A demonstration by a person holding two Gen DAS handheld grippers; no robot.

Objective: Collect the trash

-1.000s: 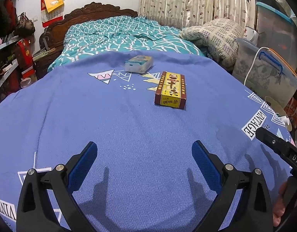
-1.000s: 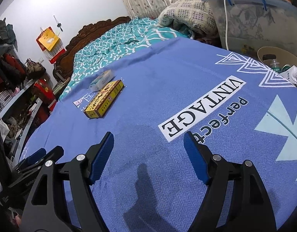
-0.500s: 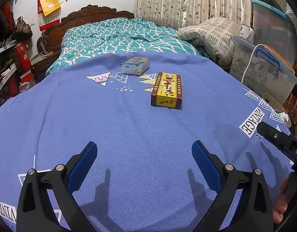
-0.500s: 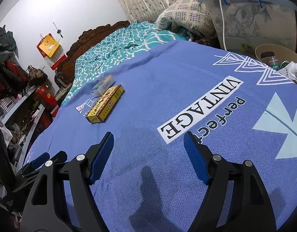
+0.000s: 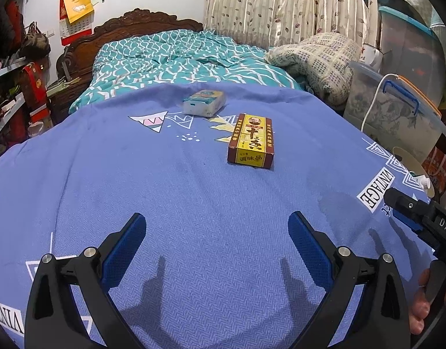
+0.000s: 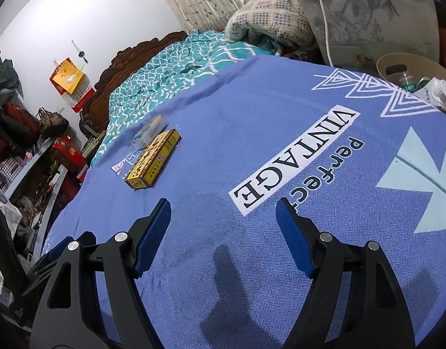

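Ahead of our left gripper (image 5: 217, 241), jaws wide, the seasoning box (image 5: 251, 142) lies lengthwise; right gripper (image 6: 223, 232), equally wide, sits farther.

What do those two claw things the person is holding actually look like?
Both look alike. The left gripper and right gripper each have two black plastic arms with cut-out slots and silver bolts, tipped with textured blue pads. White letters "DAS" mark the right one's body. Bare fingers show; no cables or sleeves.

blue bedspread (image 5: 193, 203) bears seasoning box (image 5: 251, 141), tissue pack (image 5: 204, 102).
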